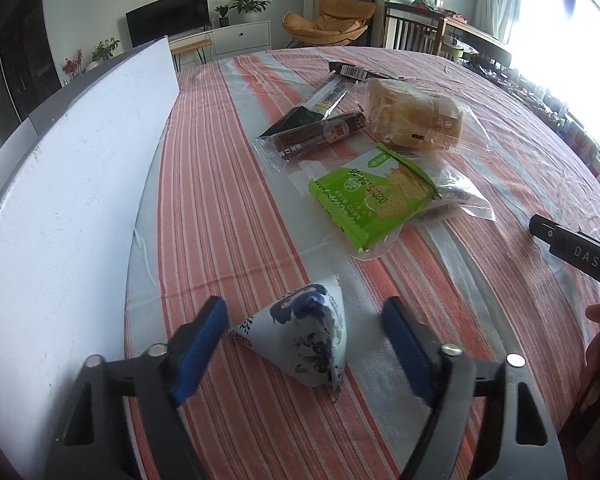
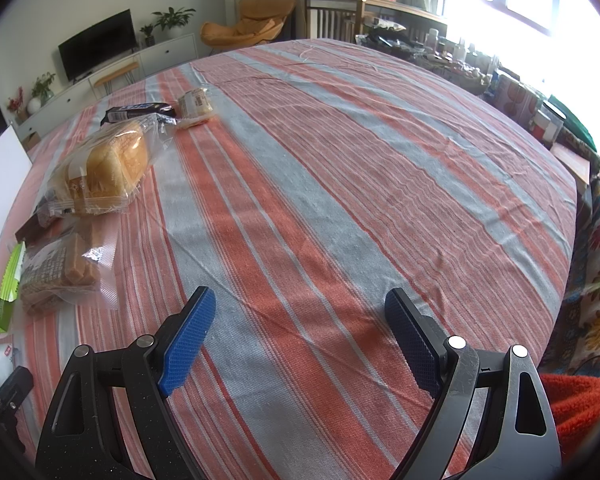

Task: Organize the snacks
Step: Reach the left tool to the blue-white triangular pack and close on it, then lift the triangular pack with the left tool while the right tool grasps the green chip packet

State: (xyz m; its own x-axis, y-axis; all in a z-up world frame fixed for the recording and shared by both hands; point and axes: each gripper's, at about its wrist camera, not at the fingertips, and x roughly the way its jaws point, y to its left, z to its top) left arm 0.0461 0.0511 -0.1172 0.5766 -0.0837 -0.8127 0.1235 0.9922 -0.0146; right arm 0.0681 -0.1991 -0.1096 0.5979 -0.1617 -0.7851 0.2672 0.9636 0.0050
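Note:
My left gripper (image 1: 306,314) is open, its blue pads either side of a white triangular snack pouch with blue print (image 1: 304,336) lying on the striped tablecloth, not touching it. Beyond lie a green cracker pack (image 1: 370,200), a bagged bread loaf (image 1: 414,118), a dark red sausage stick (image 1: 320,134) and black wrappers (image 1: 328,94). My right gripper (image 2: 300,312) is open and empty over bare cloth. In the right wrist view the bread (image 2: 104,168), a clear bag of brown bars (image 2: 60,268), a dark bar (image 2: 140,112) and a small pale pack (image 2: 196,106) lie at the left.
A white box wall (image 1: 72,200) stands along the left of the snacks. The right gripper's black body (image 1: 572,252) shows at the left view's right edge. The round table's edge (image 2: 572,240) drops off at right, with a patterned seat (image 2: 596,280) and cluttered shelves beyond.

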